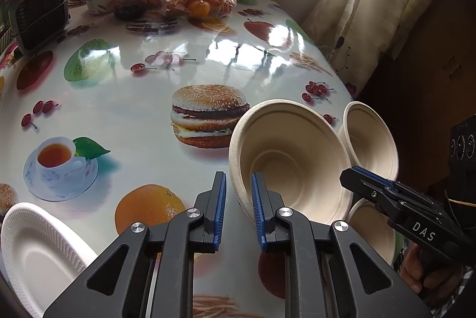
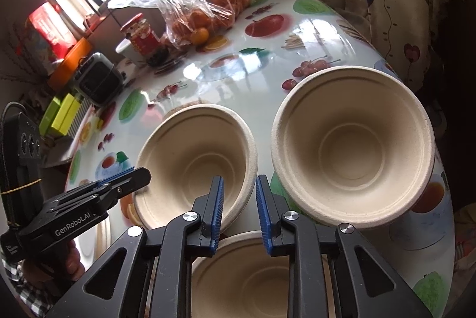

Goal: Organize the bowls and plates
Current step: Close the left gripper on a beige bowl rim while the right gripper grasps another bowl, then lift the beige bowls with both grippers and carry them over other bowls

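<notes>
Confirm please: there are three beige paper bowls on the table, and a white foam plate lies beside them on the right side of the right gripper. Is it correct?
Not quite. The three beige bowls are right, but the white foam plate lies on the other side, to the left of the left gripper, away from the bowls. The left wrist view shows it at its lower left edge; the right wrist view shows no plate beyond the right gripper.
</notes>
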`<state>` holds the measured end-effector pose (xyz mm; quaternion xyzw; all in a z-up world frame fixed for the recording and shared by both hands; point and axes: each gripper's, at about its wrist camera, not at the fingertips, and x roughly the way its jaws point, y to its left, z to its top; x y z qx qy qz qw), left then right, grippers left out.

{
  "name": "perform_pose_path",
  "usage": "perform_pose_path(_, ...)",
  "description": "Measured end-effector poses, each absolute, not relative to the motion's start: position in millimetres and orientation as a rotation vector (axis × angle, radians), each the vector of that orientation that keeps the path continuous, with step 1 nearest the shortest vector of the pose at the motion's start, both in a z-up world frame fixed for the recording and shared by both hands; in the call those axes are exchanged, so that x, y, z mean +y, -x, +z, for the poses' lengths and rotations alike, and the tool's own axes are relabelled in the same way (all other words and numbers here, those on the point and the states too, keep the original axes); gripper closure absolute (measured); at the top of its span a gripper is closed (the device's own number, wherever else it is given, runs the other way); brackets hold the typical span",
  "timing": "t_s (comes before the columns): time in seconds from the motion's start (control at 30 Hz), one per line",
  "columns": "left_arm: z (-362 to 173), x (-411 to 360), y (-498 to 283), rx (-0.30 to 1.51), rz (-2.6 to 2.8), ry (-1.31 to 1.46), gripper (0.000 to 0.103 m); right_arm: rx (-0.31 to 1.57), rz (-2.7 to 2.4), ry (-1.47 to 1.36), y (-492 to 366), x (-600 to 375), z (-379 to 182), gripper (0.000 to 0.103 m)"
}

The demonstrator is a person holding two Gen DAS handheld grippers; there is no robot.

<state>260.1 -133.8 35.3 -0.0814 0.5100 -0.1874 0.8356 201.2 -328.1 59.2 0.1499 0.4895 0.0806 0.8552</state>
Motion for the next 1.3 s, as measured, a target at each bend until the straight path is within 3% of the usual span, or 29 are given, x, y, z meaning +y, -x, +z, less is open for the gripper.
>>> perform_pose_path(0.2, 37, -134, -259, 1.070, -0.393, 0.167, 0.087, 1.025, 0.165, -0.314, -200, -329, 59, 0.088)
perform_pose_path(1.3, 85, -144, -221, 0.942, -0.474, 0.130, 0.087, 0.858, 0.133, -0.344, -143, -336, 113, 0.088)
